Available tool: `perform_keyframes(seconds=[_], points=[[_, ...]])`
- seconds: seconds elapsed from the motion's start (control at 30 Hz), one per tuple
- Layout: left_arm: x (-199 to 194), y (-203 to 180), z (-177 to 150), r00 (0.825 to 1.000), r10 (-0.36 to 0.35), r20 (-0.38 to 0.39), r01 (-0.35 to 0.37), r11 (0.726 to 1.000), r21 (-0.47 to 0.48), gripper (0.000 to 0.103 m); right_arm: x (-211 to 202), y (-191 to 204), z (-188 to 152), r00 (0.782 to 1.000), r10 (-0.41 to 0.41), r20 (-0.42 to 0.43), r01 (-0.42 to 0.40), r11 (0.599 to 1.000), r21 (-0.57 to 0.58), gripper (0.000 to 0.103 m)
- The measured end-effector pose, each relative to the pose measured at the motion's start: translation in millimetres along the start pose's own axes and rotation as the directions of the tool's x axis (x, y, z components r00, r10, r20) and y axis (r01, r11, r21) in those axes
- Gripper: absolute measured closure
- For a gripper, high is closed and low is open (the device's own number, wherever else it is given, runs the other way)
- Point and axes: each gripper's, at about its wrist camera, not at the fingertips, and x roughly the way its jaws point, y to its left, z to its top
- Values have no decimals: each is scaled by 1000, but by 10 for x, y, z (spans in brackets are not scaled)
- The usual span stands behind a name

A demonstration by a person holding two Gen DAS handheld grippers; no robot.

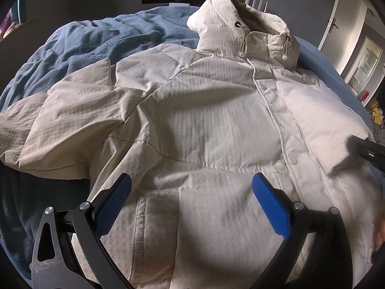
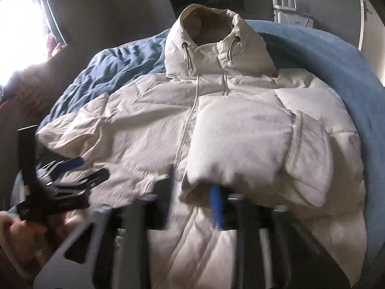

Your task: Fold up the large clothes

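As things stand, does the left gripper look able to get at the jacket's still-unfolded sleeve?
Probably yes. The left gripper is open over the jacket, and the unfolded sleeve lies flat on the blue blanket with nothing on it.

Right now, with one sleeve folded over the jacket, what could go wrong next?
The puffy folded sleeve looks springy and may slide back off the jacket. The left gripper hangs open, holding nothing, so nothing pins the body. The rumpled blue blanket underneath could let the fold go crooked.
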Motion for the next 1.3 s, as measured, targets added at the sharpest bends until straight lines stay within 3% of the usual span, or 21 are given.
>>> perform_keyframes(seconds=[0.1, 0.2, 0.33, 0.43, 0.57, 0.67, 0.73, 0.8, 0.87, 0.93, 1.03, 1.13, 1.3], points=[[-75, -64, 10, 1000, -9, 25, 8, 1000, 24, 6, -301, -83, -32, 999, 34, 32, -34, 999, -5, 40], [-212, -256, 68, 998, -57, 37, 55, 996, 71, 6, -768, -427, -81, 997, -13, 74, 11, 999, 33, 30], [-403, -822, 207, 989, -136, 52, 121, 966, 227, 6, -1162, -1014, -164, 984, -132, 122, 112, 981, 158, 27], [-444, -1363, 253, 985, -169, 42, 144, 924, 353, 6, -1251, -1488, -211, 959, -259, 118, 217, 933, 286, 26], [-357, -2062, 232, 985, -172, 33, 133, 860, 493, 6, -1173, -1921, -289, 968, -233, 98, 167, 880, 445, 26], [-184, -2453, 129, 992, -125, 33, 80, 798, 598, 7, -1117, -2042, -278, 966, -236, 103, 166, 877, 451, 25], [21, -2663, 47, 998, -50, 36, 13, 743, 669, 7, -1099, -2072, -269, 960, -257, 114, 185, 883, 432, 25], [164, -2691, 50, 999, -2, 35, -23, 724, 689, 28, -1065, -2086, -252, 957, -266, 121, 196, 891, 410, 25], [204, -2634, 115, 999, 19, 45, -44, 735, 676, 61, -1013, -2077, -273, 956, -266, 122, 200, 898, 391, 25], [57, -2440, 247, 997, -29, 74, -23, 787, 617, 75, -983, -2041, -272, 958, -259, 124, 198, 908, 369, 25], [-183, -2127, 458, 989, -59, 133, -18, 859, 512, 80, -945, -1965, -249, 956, -260, 132, 204, 920, 334, 25], [-422, -1583, 707, 983, -58, 176, -8, 937, 349, 81, -903, -1851, -234, 955, -264, 135, 218, 934, 282, 25], [-417, -712, 797, 989, -28, 145, 13, 994, 106, 81, -836, -1663, -246, 954, -265, 137, 234, 950, 207, 25]])
